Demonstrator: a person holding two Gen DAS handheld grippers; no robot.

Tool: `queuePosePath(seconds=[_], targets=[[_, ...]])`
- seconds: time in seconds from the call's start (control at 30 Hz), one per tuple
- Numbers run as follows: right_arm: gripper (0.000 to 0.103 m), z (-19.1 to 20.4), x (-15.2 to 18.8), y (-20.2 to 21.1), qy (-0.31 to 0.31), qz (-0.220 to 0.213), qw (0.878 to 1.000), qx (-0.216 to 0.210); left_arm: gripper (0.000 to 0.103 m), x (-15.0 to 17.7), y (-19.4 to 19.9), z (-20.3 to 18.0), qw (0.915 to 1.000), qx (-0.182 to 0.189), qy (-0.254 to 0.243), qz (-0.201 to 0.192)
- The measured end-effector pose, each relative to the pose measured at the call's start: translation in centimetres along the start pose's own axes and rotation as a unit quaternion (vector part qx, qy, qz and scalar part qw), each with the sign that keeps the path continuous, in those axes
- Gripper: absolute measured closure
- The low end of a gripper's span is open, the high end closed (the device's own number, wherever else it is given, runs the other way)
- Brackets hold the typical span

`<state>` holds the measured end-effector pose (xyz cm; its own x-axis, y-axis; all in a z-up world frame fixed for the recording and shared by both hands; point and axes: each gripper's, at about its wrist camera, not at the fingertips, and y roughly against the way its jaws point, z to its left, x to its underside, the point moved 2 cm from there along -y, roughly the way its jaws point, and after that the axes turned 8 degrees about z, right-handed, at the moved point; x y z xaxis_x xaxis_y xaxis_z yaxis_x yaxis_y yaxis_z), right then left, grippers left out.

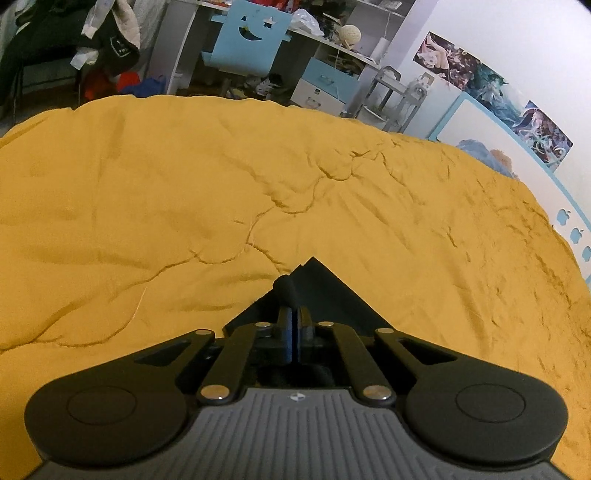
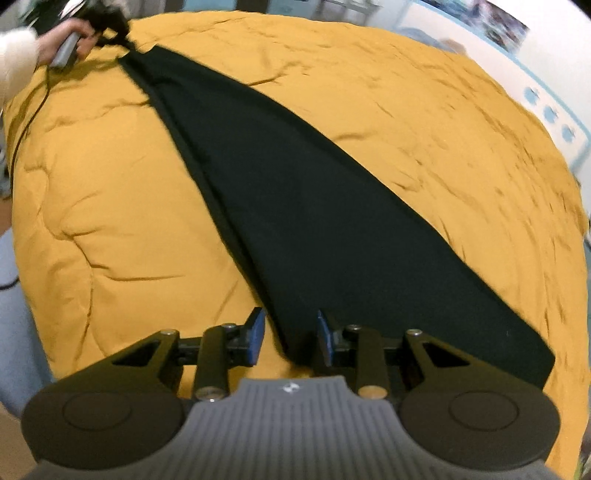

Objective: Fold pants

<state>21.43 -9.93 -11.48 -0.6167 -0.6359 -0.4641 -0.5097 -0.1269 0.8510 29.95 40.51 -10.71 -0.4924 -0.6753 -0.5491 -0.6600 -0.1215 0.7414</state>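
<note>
Black pants [image 2: 295,206] lie stretched across a yellow bedspread [image 2: 110,184], running from the near right to the far left. My right gripper [image 2: 291,338] is open, its blue-padded jaws on either side of the near edge of the pants. My left gripper [image 1: 294,325] is shut on a corner of the pants [image 1: 321,291]. In the right wrist view the left gripper [image 2: 107,22] shows at the far top left, held by a hand and pinching the far end of the pants.
The yellow bedspread [image 1: 184,184] covers the bed. Beyond its far edge stand a white desk with a light blue chair [image 1: 247,40], a pile of clothes [image 1: 92,40] and a white and blue headboard [image 1: 517,155] along the wall at right.
</note>
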Motion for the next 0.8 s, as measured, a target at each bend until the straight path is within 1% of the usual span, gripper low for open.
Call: queuePosePath(seconds=[0.03, 0.07, 0.17, 0.27, 0.3, 0.33, 0.4, 0.43, 0.53, 0.63, 0.67, 0.77, 0.8], targets=[[0.101, 0.0, 0.0, -0.6, 0.006, 0.004, 1.0, -0.004, 0.102, -0.1, 0.0, -0.1, 1.0, 0.0, -0.001, 0.0], [0.103, -0.1, -0.1, -1.0, 0.007, 0.007, 1.0, -0.005, 0.102, -0.2, 0.0, -0.3, 1.0, -0.002, -0.003, -0.001], [0.103, -1.4, -0.3, -0.3, -0.019, -0.007, 1.0, -0.021, 0.103, -0.8, 0.6, -0.7, 0.9999, -0.005, -0.008, -0.01], [0.103, -2.9, -0.3, 1.6, -0.046, -0.023, 0.998, -0.028, 0.103, -1.7, 2.6, -1.0, 0.9992, 0.016, -0.017, -0.034], [0.103, -3.2, -0.2, 2.0, -0.052, -0.024, 0.998, -0.031, 0.103, -1.9, 2.9, -1.0, 0.999, 0.015, -0.023, -0.036], [0.103, -3.4, -0.1, 2.3, -0.055, -0.023, 0.998, -0.035, 0.103, -1.9, 2.9, -0.9, 0.9989, 0.009, -0.029, -0.035], [0.103, -3.4, 0.1, 1.9, -0.055, -0.013, 0.998, -0.04, 0.103, -1.6, 2.2, -0.5, 0.9988, -0.013, -0.041, -0.023], [0.103, -3.3, 0.3, 1.6, -0.055, -0.008, 0.998, -0.042, 0.103, -1.2, 1.7, 0.0, 0.999, -0.019, -0.038, -0.015], [0.103, -2.7, 0.5, 0.5, -0.051, 0.004, 0.997, -0.052, 0.103, -0.4, 0.4, 1.0, 0.9995, -0.023, -0.023, -0.006], [0.103, -2.2, 0.6, -0.4, -0.04, 0.013, 0.998, -0.049, 0.102, -0.2, -0.4, 1.2, 0.9994, -0.024, -0.026, 0.002], [0.103, -2.2, 0.6, -0.5, -0.042, 0.017, 0.998, -0.052, 0.101, -0.2, -0.5, 1.2, 0.9993, -0.028, -0.024, 0.005], [0.103, -2.2, 0.6, -0.5, -0.05, 0.02, 0.997, -0.061, 0.096, -0.8, -0.1, 1.7, 0.9983, -0.056, -0.017, 0.0], [0.103, -2.4, 0.4, -0.4, -0.055, 0.017, 0.996, -0.066, 0.094, -1.2, 0.3, 1.9, 0.9983, -0.055, -0.018, -0.004]])
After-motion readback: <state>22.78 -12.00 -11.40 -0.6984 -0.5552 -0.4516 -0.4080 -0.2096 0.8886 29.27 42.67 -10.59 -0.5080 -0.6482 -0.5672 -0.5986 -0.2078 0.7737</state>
